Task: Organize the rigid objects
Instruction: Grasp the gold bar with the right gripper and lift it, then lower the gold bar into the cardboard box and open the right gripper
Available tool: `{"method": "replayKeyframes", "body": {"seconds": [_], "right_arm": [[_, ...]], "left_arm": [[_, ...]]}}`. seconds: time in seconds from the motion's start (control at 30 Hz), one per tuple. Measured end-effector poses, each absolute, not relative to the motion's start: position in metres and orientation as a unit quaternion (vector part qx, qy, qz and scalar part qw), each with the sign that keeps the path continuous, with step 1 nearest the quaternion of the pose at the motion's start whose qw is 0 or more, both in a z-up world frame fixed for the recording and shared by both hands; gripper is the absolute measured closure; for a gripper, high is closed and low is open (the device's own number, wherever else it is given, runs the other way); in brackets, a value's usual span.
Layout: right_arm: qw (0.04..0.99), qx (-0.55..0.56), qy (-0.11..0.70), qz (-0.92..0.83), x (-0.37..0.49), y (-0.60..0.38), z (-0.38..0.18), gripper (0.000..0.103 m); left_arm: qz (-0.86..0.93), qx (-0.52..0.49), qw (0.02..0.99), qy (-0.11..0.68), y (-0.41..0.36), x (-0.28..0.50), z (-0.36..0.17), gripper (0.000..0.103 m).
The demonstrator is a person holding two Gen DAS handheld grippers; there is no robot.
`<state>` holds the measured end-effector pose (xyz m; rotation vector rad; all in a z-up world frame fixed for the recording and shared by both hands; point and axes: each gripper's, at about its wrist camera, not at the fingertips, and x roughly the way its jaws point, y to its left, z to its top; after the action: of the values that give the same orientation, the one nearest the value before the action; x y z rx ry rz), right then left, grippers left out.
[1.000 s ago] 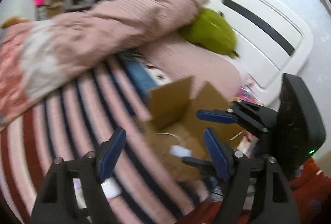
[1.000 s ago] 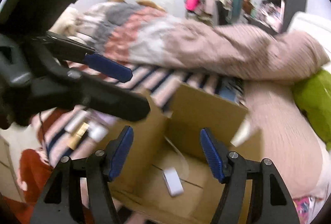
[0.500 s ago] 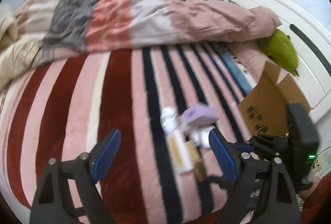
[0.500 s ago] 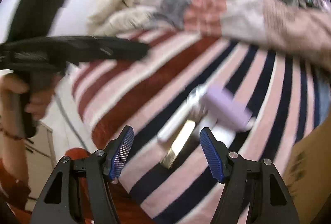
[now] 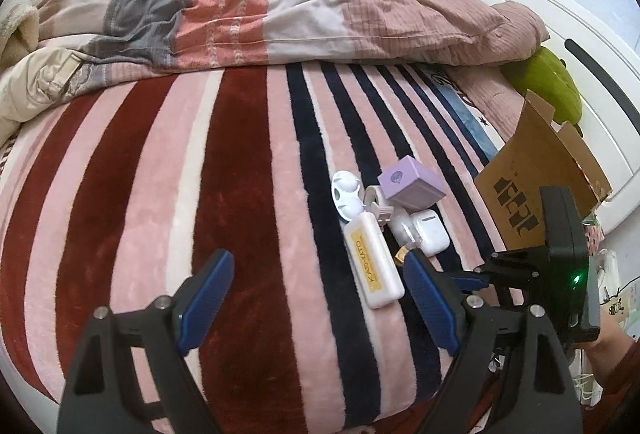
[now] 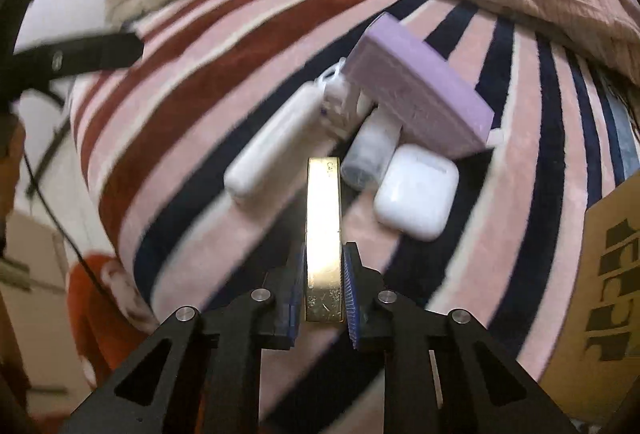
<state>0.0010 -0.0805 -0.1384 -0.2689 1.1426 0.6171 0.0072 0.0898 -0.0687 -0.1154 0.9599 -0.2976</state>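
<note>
A pile of small items lies on the striped blanket [image 5: 240, 161]: a long white case with a yellow label [image 5: 373, 262], a purple box [image 5: 411, 184], a white earbud case [image 5: 429, 232], a white round piece [image 5: 346, 189] and a small clear jar [image 6: 370, 149]. My right gripper [image 6: 323, 274] is shut on a gold bar-shaped case [image 6: 323, 218] at the pile's near edge. The purple box [image 6: 416, 85], earbud case [image 6: 416, 191] and long white case [image 6: 276, 141] lie just beyond it. My left gripper [image 5: 316, 294] is open and empty, above the blanket left of the pile.
A cardboard box [image 5: 536, 169] stands to the right of the pile, also in the right wrist view [image 6: 608, 266]. A bunched quilt [image 5: 240, 9] lies across the far side of the bed. A green plush [image 5: 548, 85] rests by the white headboard [image 5: 560, 17].
Both grippers swung from the cardboard box to the pile on the blanket. My right gripper went from open to shut on the gold case.
</note>
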Motion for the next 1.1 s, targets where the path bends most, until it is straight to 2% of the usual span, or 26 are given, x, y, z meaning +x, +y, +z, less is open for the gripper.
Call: {"method": "replayKeyframes", "body": {"seconds": [0.3,0.57,0.77,0.83,0.87,1.1], "right_arm": [[0.798,-0.148,0.506,0.291,0.001,-0.069,-0.139,0.090],[0.824,-0.136,0.417,0.359,-0.013,-0.087,-0.055,0.090],[0.846,-0.108,0.361,0.377,-0.020,-0.134,0.001,0.090],[0.855,-0.100,0.343,0.375,-0.024,-0.155,0.016,0.090],[0.860,-0.098,0.335,0.371,-0.023,-0.164,0.020,0.090],[0.885,-0.075,0.333,0.315,-0.008,-0.245,0.034,0.090]], "left_arm": [[-0.156,-0.059,0.871,0.461,0.079,0.005,-0.060,0.018],[-0.236,-0.078,0.875,0.415,0.033,0.004,-0.007,0.021],[-0.314,-0.081,0.860,0.393,-0.026,0.023,0.032,0.049],[-0.335,-0.071,0.855,0.390,-0.053,0.031,0.041,0.064],[-0.344,-0.067,0.851,0.391,-0.067,0.037,0.044,0.068],[-0.393,-0.014,0.822,0.413,-0.164,0.068,0.047,0.070]]}}
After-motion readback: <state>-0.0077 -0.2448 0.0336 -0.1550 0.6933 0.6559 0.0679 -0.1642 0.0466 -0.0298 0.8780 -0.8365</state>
